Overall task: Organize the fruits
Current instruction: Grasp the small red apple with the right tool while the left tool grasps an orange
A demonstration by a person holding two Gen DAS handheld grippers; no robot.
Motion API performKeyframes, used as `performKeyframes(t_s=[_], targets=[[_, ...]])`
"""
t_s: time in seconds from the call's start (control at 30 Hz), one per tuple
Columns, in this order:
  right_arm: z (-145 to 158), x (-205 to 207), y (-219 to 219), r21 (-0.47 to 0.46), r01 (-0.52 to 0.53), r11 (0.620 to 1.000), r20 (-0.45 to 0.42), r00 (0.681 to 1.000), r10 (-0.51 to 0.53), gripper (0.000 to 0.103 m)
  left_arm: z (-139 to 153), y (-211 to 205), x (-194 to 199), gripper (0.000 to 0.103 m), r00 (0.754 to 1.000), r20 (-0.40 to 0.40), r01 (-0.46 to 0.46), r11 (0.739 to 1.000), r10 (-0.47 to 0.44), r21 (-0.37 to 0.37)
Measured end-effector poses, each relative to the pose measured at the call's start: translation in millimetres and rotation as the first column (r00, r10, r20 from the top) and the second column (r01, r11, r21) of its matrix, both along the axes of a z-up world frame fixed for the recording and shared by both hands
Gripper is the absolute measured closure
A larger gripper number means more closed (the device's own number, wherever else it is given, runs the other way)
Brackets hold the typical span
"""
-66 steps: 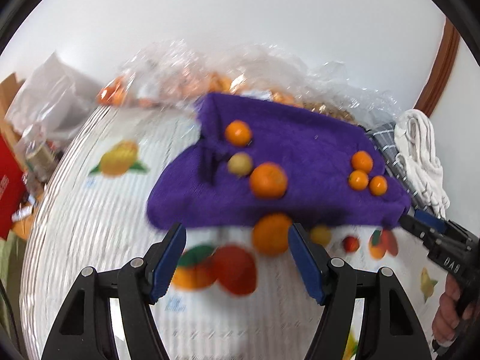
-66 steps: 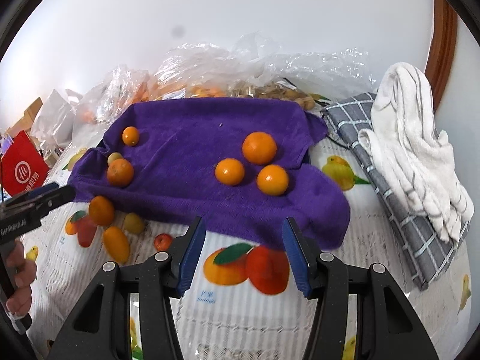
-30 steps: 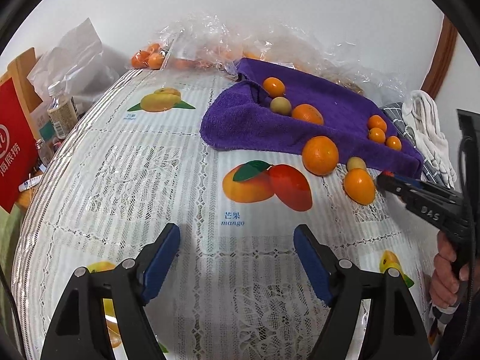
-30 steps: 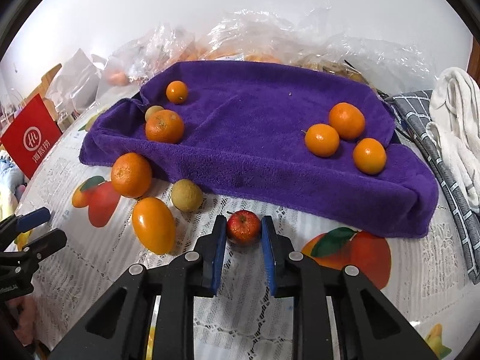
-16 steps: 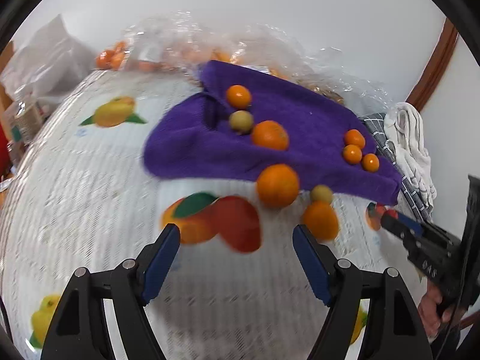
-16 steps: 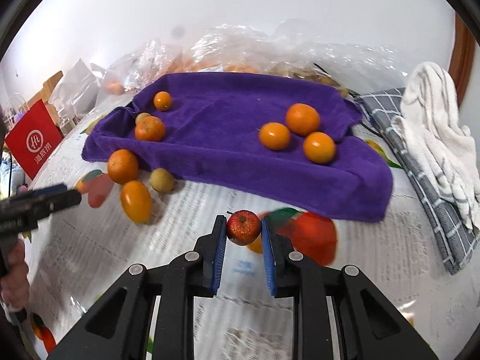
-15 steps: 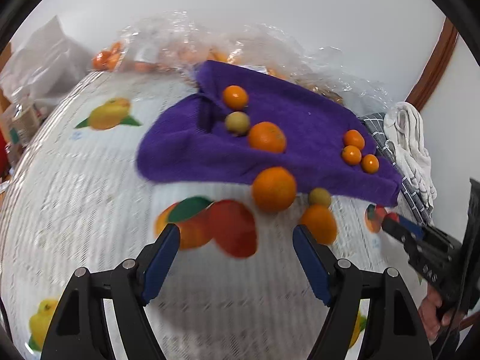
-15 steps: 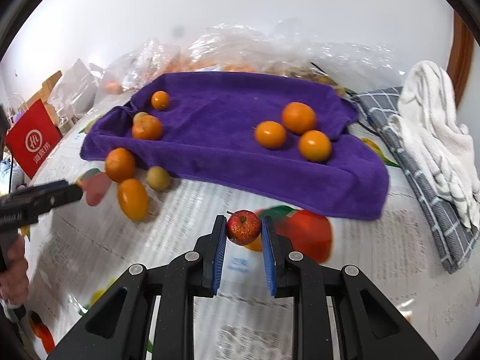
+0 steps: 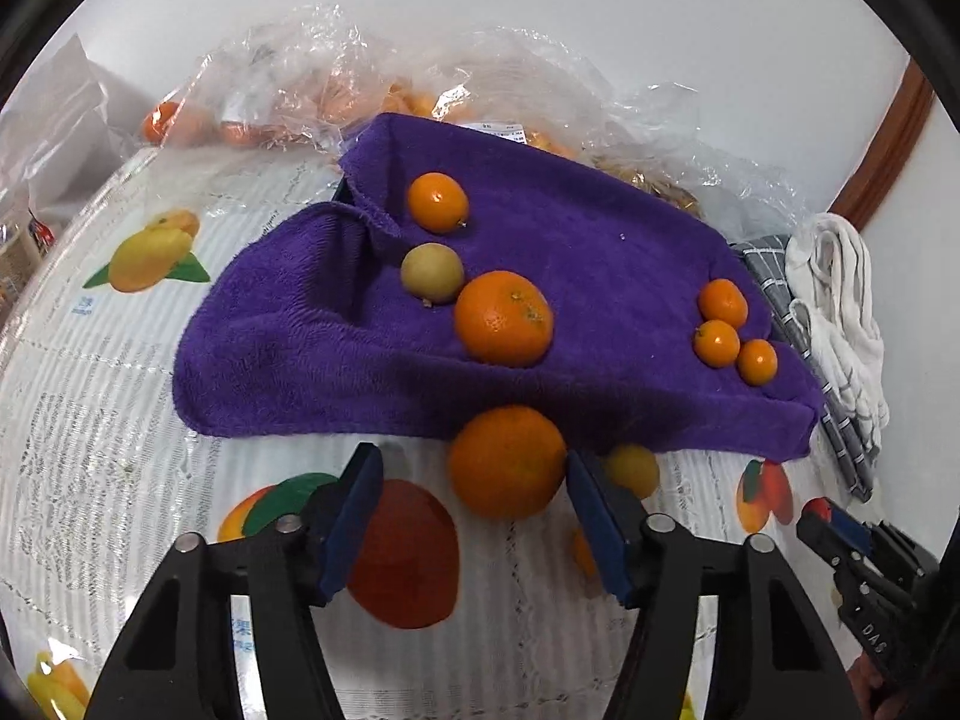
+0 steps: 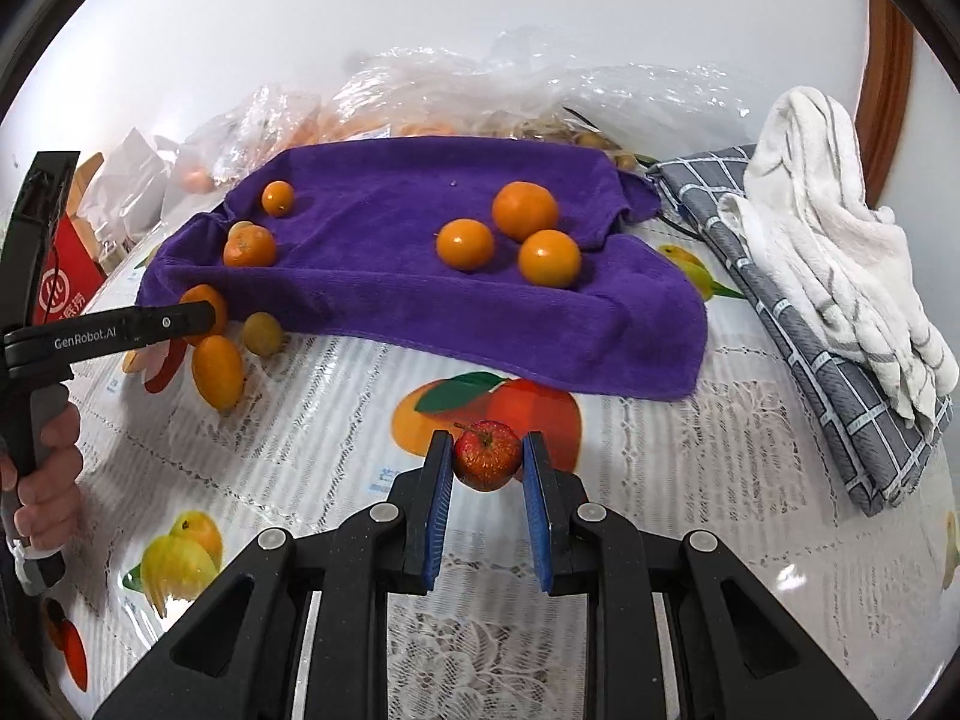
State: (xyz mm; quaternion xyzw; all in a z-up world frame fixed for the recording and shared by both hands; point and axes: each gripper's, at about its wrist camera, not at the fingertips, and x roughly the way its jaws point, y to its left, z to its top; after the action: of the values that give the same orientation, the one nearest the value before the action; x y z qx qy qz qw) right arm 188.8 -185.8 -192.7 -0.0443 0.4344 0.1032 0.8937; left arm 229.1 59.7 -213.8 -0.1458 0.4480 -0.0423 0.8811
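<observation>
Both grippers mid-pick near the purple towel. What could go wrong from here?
1. The left gripper has been closing around the big orange, but only its right pad looks in contact, with a gap on the left. The round fruit may roll away.
2. Just behind that pad sits a yellow-green fruit, which could get knocked.
3. The right gripper pinches the small red apple at its fingertips, so it could slip out.

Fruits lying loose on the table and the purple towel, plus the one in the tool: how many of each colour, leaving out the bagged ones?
Orange fruits: 7
Yellow-green fruits: 2
Red fruit, gripped in the right tool: 1
Total: 10
</observation>
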Motion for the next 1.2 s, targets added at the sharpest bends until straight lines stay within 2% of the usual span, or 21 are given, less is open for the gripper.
performKeyframes(t_s=[0.07,0.13,0.23,0.7,0.93,1.2], targets=[[0.9,1.6,-1.7,-0.001,0.011,1.0,-0.006,1.0,-0.011,0.08,-0.5,0.0,1.8,0.06,1.0,-0.009,0.012,0.999,-0.012,-0.045],[3.2,2.6,-4.0,0.013,0.022,1.0,-0.012,1.0,-0.021,0.08,0.8,-1.1,0.9,0.066,1.0,-0.007,0.027,0.998,-0.028,-0.056],[7.6,2.7,-4.6,0.007,0.036,0.999,-0.004,0.999,-0.036,0.08,5.5,-4.0,-4.1,0.066,1.0,0.0,0.025,1.0,-0.025,-0.006],[35.3,-4.4,-4.1,0.034,0.06,0.998,0.037,0.997,-0.061,0.08,37.8,28.0,-32.2,0.066,0.999,0.033,-0.015,0.999,0.017,-0.046],[45.4,-6.0,-6.0,0.064,0.063,0.996,0.048,0.997,-0.066,0.08,53.0,24.9,-38.4,0.066,0.999,0.053,-0.009,1.0,0.01,-0.023],[51.2,-4.1,-10.1,0.073,0.076,0.994,0.057,0.995,-0.08,0.08,61.2,15.4,-33.8,0.066,0.998,0.06,0.004,0.999,-0.002,-0.033]])
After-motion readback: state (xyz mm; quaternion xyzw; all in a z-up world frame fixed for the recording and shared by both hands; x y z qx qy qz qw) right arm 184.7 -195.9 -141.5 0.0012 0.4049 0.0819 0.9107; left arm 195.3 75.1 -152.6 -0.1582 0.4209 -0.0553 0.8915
